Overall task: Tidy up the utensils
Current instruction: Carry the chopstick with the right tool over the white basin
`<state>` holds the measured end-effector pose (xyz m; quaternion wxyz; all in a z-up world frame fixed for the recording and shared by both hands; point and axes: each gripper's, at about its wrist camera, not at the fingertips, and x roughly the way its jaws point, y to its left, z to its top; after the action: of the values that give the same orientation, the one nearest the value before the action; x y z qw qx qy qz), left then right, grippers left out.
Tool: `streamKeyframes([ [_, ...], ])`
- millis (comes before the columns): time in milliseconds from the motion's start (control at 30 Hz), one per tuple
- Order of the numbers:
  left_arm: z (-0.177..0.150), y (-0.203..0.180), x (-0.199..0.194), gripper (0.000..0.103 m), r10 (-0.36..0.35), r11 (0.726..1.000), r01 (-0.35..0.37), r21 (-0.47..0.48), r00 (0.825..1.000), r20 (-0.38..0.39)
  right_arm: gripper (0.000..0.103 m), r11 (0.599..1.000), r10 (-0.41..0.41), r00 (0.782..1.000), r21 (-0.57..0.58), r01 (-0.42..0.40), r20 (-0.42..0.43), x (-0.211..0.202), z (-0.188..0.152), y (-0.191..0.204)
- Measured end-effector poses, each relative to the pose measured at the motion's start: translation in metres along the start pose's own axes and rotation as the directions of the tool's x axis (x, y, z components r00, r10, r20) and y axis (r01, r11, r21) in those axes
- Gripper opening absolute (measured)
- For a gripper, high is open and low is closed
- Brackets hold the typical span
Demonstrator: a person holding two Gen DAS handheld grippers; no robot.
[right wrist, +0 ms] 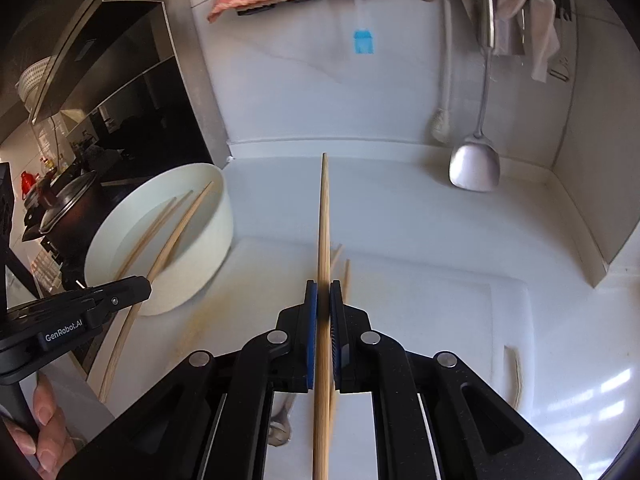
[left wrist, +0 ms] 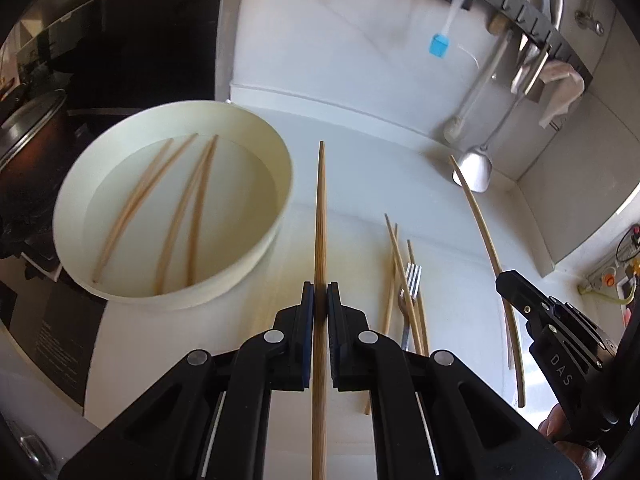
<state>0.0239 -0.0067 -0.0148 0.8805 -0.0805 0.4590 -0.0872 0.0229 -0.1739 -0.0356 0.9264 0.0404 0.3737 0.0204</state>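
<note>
My left gripper point(left wrist: 321, 286) is shut on a wooden chopstick point(left wrist: 321, 208) that runs straight out between its pads, to the right of a white round bowl point(left wrist: 280, 200). Several chopsticks point(left wrist: 188, 208) lie in the bowl. At the right edge my right gripper point(left wrist: 502, 280) grips another chopstick point(left wrist: 480, 224). In the right wrist view, the right gripper point(right wrist: 323, 286) is shut on its chopstick point(right wrist: 324, 208) above the counter. The left gripper point(right wrist: 142, 286) holds its chopstick point(right wrist: 120, 348) beside the bowl point(right wrist: 224, 216). Loose chopsticks point(left wrist: 394, 264) and a fork point(left wrist: 412, 284) lie on the white board point(right wrist: 440, 320).
A steel spatula point(right wrist: 476, 168), a blue brush point(right wrist: 363, 42) and cloths hang from a wall rail at the back. A black pot point(right wrist: 60, 204) sits on the stove left of the bowl. Walls close off the counter at the back and right.
</note>
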Motion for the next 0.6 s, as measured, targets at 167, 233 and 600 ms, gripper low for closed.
streamKeyframes([
  [167,0.031,0.048,-0.015,0.007,0.038,0.999,-0.037,-0.021,0.999,0.028,0.006,0.999,0.045,0.999,-0.025,-0.045,0.025,0.007,0.032,0.048],
  [233,0.045,0.07,-0.019,0.007,0.053,0.999,-0.053,-0.012,0.998,0.033,0.006,0.998,0.054,0.998,-0.024,-0.053,0.029,0.015,0.042,0.07],
  [600,0.096,0.173,0.015,0.007,0.077,0.996,-0.076,0.043,0.997,-0.022,0.006,0.993,0.121,0.99,0.003,-0.121,-0.069,0.105,0.074,0.178],
])
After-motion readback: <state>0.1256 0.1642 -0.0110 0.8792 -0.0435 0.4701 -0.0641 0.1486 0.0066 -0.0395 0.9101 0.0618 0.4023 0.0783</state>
